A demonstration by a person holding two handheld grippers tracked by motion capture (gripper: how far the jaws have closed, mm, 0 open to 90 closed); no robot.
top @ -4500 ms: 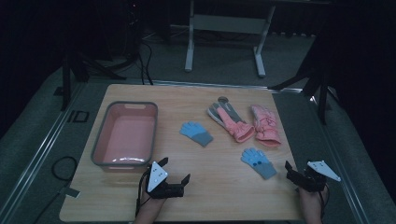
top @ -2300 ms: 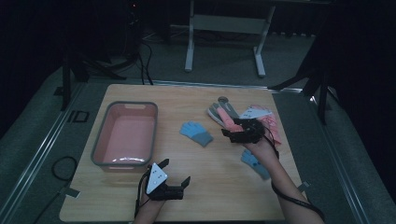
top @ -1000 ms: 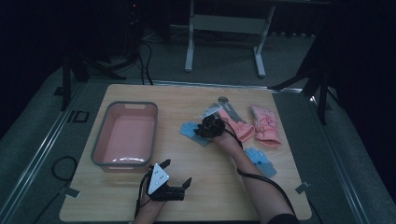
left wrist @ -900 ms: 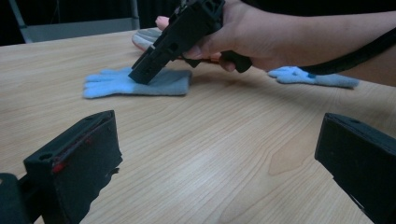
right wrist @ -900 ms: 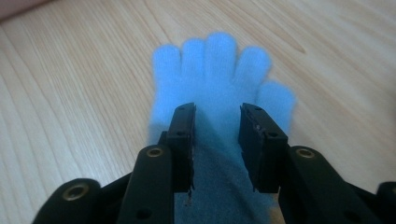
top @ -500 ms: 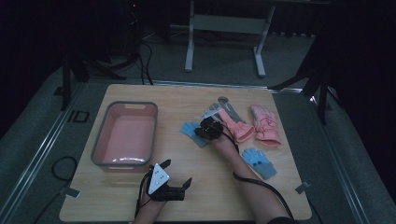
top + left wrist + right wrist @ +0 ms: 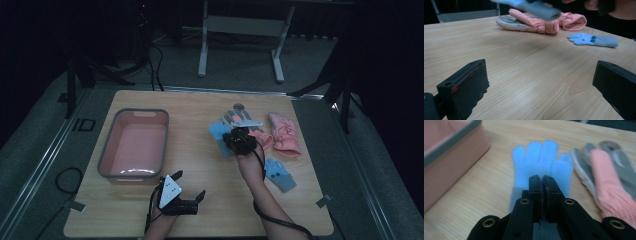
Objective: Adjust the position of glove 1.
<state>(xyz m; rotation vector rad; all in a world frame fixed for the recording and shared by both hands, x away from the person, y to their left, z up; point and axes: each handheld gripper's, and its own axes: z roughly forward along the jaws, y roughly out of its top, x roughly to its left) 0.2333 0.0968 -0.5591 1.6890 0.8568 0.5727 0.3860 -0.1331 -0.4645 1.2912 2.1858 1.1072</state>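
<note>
Blue glove, small, fuzzy, fingers spread, hangs pinched at its cuff in the closed right gripper, above mid-table, right of the tub. Left gripper: jaws wide apart, empty.

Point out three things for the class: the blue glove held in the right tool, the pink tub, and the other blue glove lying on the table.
held blue glove [image 7: 541, 160], right gripper view, on its palm below the fingers.
pink tub [image 7: 106, 150], high view, on its left rim.
other blue glove [image 7: 280, 174], high view, on its middle.
</note>
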